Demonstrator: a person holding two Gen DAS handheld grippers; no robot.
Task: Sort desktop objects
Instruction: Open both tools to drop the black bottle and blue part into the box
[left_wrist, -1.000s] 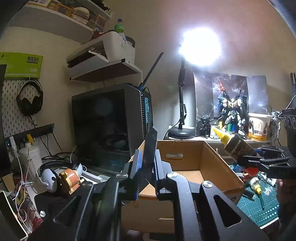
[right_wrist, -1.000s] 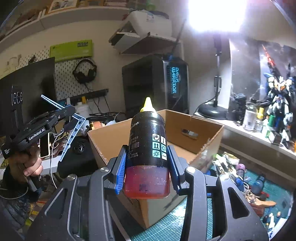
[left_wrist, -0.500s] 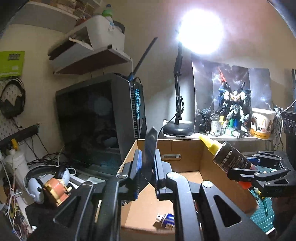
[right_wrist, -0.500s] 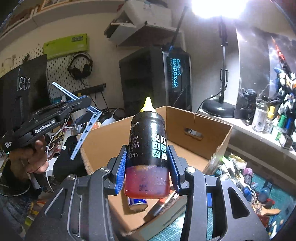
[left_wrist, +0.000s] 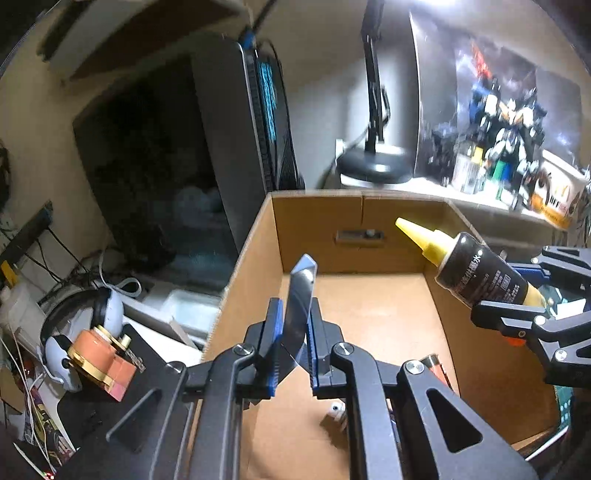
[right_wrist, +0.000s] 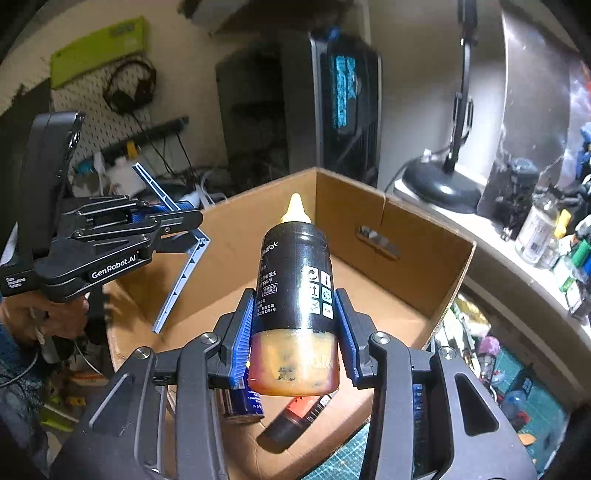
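An open cardboard box (left_wrist: 373, 206) (right_wrist: 424, 229) stands on the desk. My left gripper (left_wrist: 292, 341) is shut on a thin blue plastic frame piece (left_wrist: 301, 291), seen edge-on, held over the box's left part; from the right wrist view it shows as a blue angled strut (right_wrist: 177, 254) in the left gripper (right_wrist: 173, 221). My right gripper (right_wrist: 295, 332) is shut on a black glue bottle (right_wrist: 295, 295) with a yellow nozzle, above the box's right side; it also shows in the left wrist view (left_wrist: 476, 273).
Inside the box lie a small blue can (right_wrist: 240, 404), a dark red-tipped tube (right_wrist: 295, 417) and a small white piece (left_wrist: 334, 415). A black PC tower (left_wrist: 207, 155) stands behind-left, a lamp base (left_wrist: 373, 166) behind. Headphones (left_wrist: 66, 332) and cables clutter the left; bottles and a cutting mat (right_wrist: 532, 406) lie right.
Both grippers have moved forward and tilted down over the box, so its floor and contents now show. Each still holds its object.
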